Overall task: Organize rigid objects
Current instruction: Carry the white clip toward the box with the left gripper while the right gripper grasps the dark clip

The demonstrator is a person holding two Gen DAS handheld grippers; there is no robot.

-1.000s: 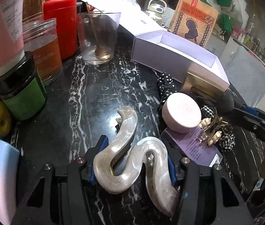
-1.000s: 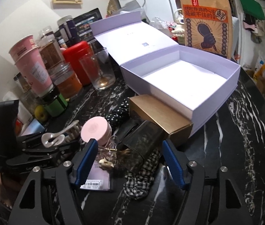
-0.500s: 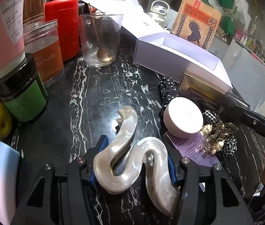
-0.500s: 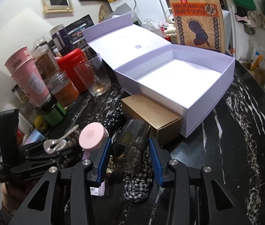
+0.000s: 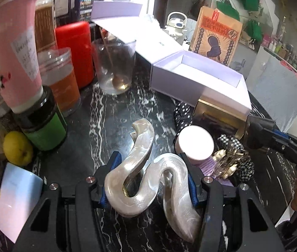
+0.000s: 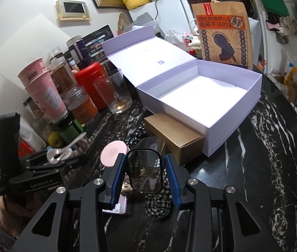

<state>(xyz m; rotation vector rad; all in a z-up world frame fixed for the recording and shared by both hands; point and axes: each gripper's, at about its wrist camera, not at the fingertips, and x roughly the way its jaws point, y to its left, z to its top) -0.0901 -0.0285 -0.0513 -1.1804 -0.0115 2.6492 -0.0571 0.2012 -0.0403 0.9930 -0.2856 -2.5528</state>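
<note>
Your left tool [image 5: 149, 180] is clamped on one pearly S-shaped hair claw [image 5: 146, 174], held just above the black marble table [image 5: 114, 113]. Your right tool [image 6: 145, 173] grips one dark, smoky transparent case [image 6: 145, 173] between its blue pads. Ahead of that tool sits one open lavender box [image 6: 222, 109], with one gold carton [image 6: 173, 134] touching its near wall. One pink round tin [image 6: 113, 154] lies just left of the right tool.
</note>
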